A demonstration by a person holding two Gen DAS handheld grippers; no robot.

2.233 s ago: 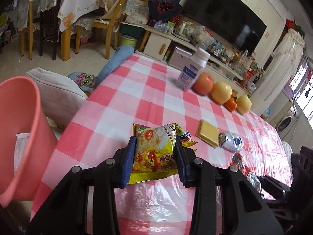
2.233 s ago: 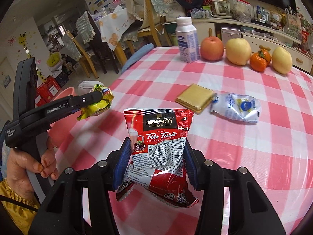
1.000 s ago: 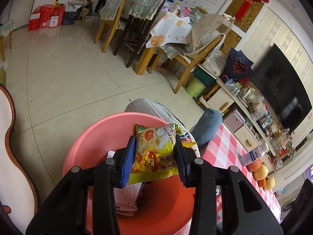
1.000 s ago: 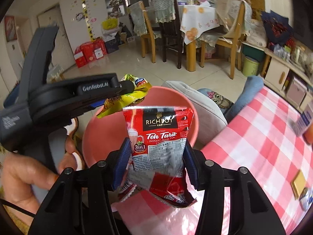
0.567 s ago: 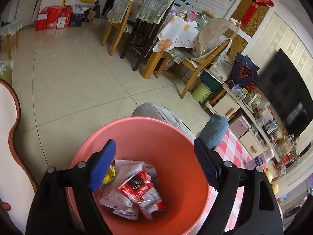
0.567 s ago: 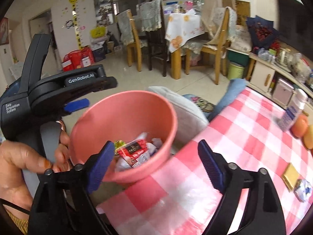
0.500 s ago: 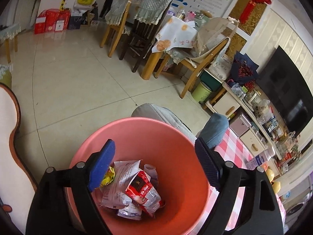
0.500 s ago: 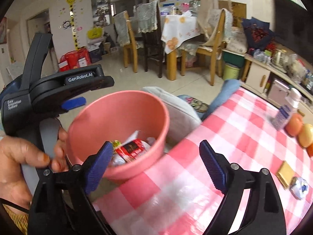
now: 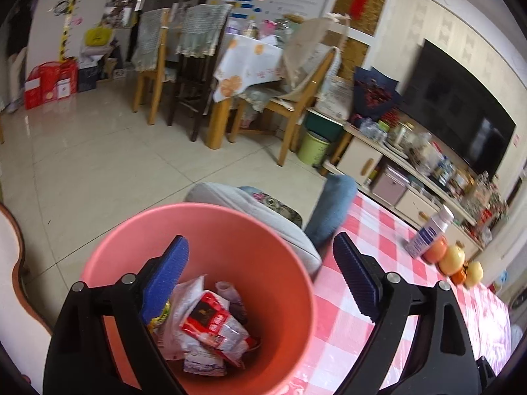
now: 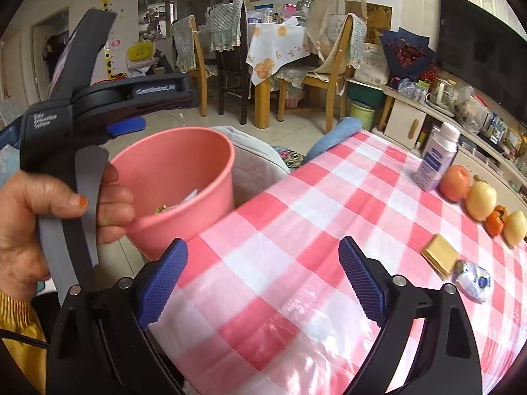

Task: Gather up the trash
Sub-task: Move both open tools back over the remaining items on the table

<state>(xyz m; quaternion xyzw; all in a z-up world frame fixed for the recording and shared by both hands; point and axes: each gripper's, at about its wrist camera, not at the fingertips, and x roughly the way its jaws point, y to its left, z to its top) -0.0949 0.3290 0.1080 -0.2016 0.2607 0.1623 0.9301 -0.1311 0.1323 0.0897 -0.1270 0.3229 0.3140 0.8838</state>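
Left gripper (image 9: 260,273): jaws spread wide, just been opening, nothing between the blue pads. Directly below and ahead of it, the pink bucket (image 9: 280,263), mouth up. At the bottom of the bucket, under the left pad: a red tea sachet (image 9: 210,321) lying on a white wrapper (image 9: 187,296), with a yellow snack bag (image 9: 158,316) partly hidden behind that pad. Out past the bucket's far rim, a grey cushion (image 9: 230,197) and a blue roll (image 9: 332,204); off to the right, the red-checked tablecloth (image 9: 362,227).

Right gripper (image 10: 262,273): jaws likewise wide apart, just been opening, empty, above the checked cloth near the table's edge. To its left, the same pink bucket beside the table, a scrap of wrapper showing over its rim. Further left, a hand (image 10: 39,217) wrapped around the grip of the other gripper. Ahead and to the right on the cloth: a yellow packet (image 10: 439,255) touching a crumpled white-and-blue wrapper (image 10: 472,281). Beyond these, near the table's far edge, a white bottle (image 10: 436,159) and a row of fruit (image 10: 481,199).
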